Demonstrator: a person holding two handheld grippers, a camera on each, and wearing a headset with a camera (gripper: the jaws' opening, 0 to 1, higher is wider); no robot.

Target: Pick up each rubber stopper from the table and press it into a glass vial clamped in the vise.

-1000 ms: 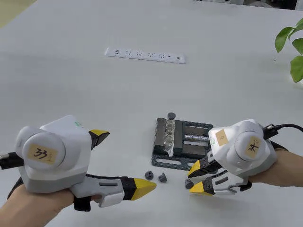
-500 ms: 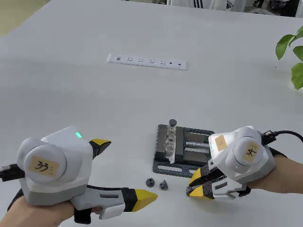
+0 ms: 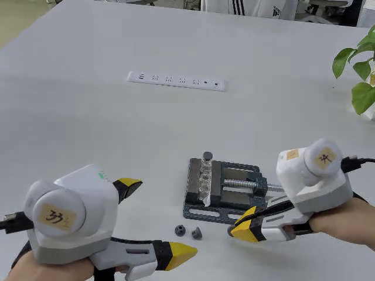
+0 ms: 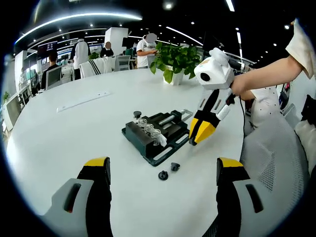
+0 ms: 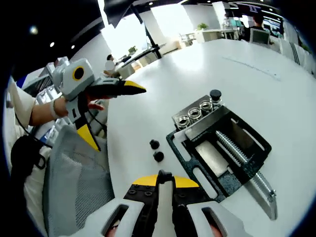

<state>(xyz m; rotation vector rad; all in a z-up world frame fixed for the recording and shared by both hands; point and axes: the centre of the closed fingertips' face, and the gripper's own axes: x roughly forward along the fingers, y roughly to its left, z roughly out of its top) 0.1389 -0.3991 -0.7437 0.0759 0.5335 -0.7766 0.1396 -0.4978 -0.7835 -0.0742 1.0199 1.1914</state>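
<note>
My right claw (image 3: 239,225) is pressed together on what looks like a small dark rubber stopper (image 5: 164,176), just in front of the dark metal vise (image 3: 234,188). My left claw (image 3: 158,219) is spread wide and holds nothing, near the 2 loose dark stoppers (image 3: 180,230) on the white table (image 3: 105,117). The vise clamps a row of 4 clear glass vials (image 3: 205,178): the far 1 is already plugged and 3 are open. I'd centre the stopper over an open mouth, come straight down and push evenly, since a sideways shove could tilt it or stress the glass.
</note>
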